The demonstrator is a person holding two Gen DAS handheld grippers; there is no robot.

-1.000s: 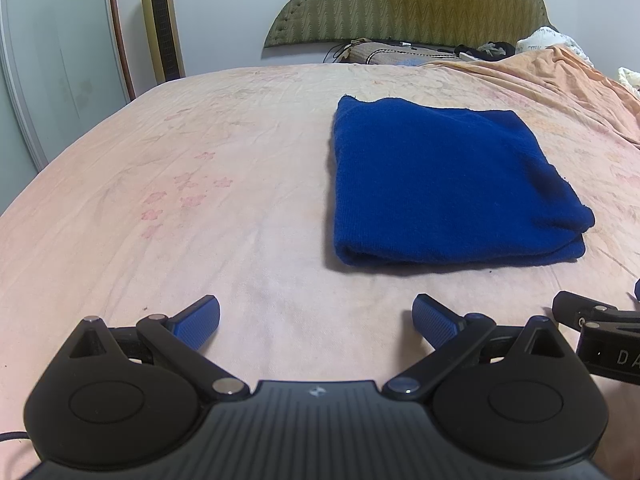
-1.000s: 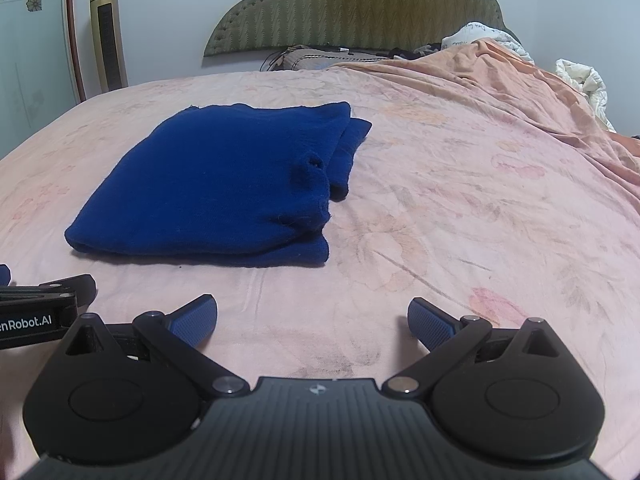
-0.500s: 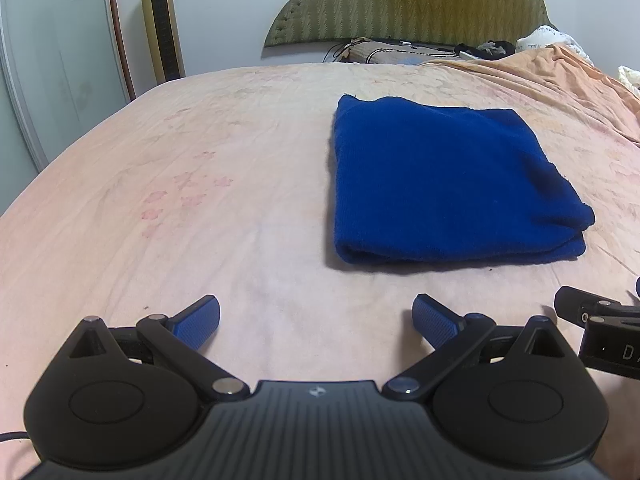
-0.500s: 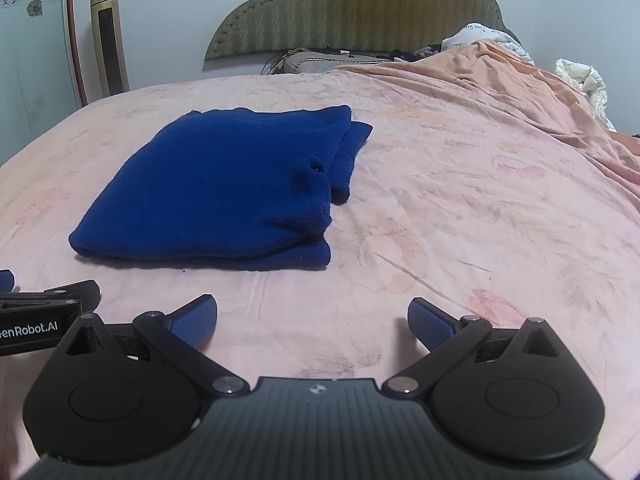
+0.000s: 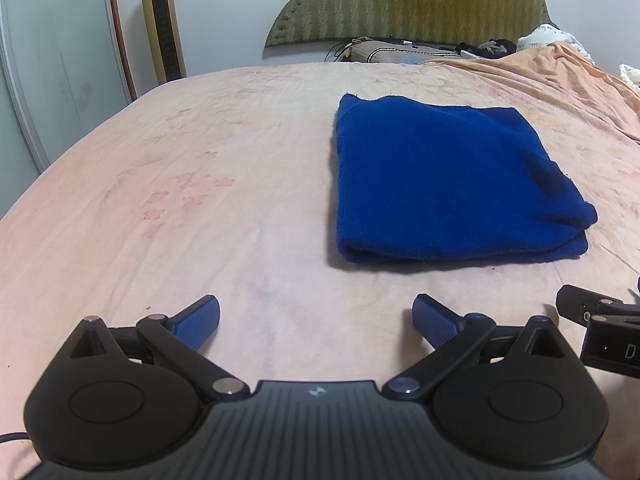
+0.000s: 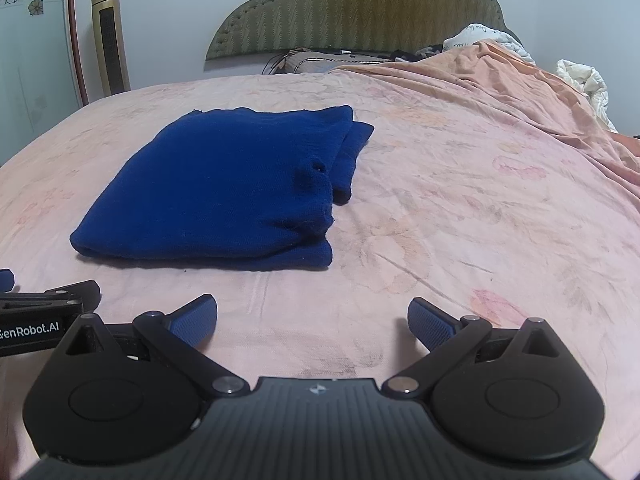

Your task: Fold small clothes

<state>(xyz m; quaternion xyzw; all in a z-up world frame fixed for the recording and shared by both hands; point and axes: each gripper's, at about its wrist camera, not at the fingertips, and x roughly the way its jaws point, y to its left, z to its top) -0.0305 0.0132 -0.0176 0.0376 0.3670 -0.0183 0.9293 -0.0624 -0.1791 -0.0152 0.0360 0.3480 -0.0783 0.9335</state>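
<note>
A dark blue knitted garment lies folded into a flat rectangle on the pink bedsheet; in the right wrist view the same garment sits ahead and to the left. My left gripper hovers open over bare sheet, short of the garment's near edge and a little left of it. My right gripper is also open and holds nothing, just short of the garment's near right corner. The two grippers sit side by side, each showing at the edge of the other's view.
A green padded headboard and a pillow stand at the far end. An orange blanket is bunched along the right side, with white bedding beyond. A gold tower fan stands at the back left.
Both grippers have drawn back slightly from the folded garment and stay open. The garment has not moved.
</note>
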